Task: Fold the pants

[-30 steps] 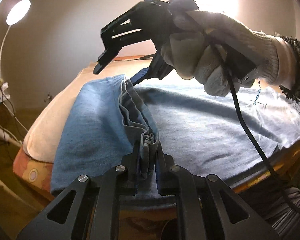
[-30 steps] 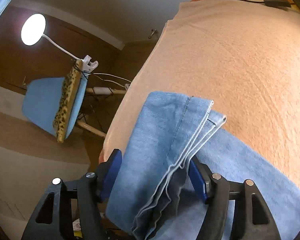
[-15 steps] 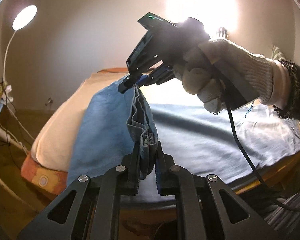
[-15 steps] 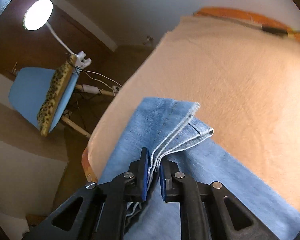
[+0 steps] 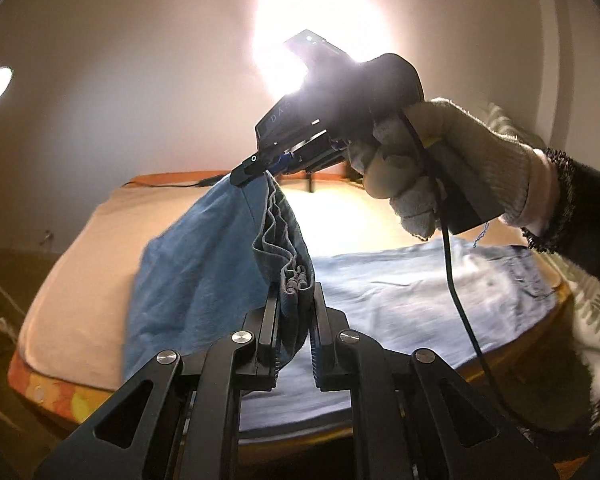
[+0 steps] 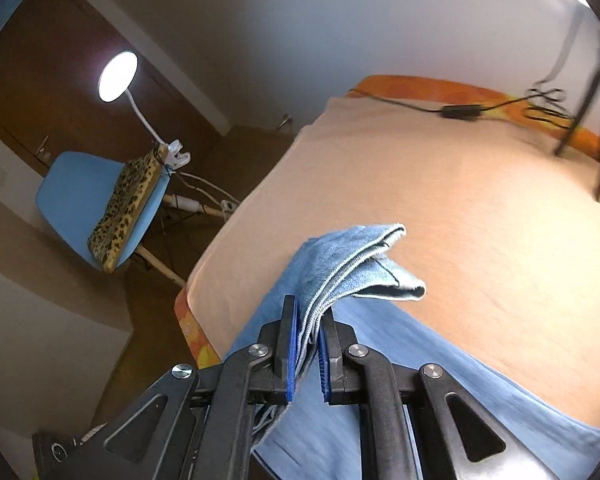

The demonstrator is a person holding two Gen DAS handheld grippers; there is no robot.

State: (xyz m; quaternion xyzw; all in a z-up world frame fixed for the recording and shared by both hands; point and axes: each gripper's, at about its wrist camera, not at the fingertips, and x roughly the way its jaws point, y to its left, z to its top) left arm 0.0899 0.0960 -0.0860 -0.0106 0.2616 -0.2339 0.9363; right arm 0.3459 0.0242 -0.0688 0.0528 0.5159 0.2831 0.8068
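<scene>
Blue denim pants (image 5: 400,292) lie spread on a peach blanket (image 5: 84,280), with the leg end lifted off it. My left gripper (image 5: 294,294) is shut on a bunched part of the leg hem (image 5: 296,280) close to the camera. A gloved hand (image 5: 440,168) holds my right gripper (image 5: 256,170) higher and farther back, and the cloth hangs stretched between the two. In the right wrist view the right gripper (image 6: 308,312) is shut on the layered hem (image 6: 360,264), whose corner sticks out past the pads. The rest of the pants (image 6: 400,392) trails below.
The blanket (image 6: 460,208) covers a bed with an orange edge (image 6: 192,332). A cable with a power brick (image 6: 462,111) and tripod legs (image 6: 580,112) stand at the far side. A blue chair (image 6: 72,196) with a leopard cushion and a lamp (image 6: 118,76) stand left of it.
The right gripper's jaws closed on the hem. Both grippers then rose, lifting the leg end off the blanket; the left kept its grip.
</scene>
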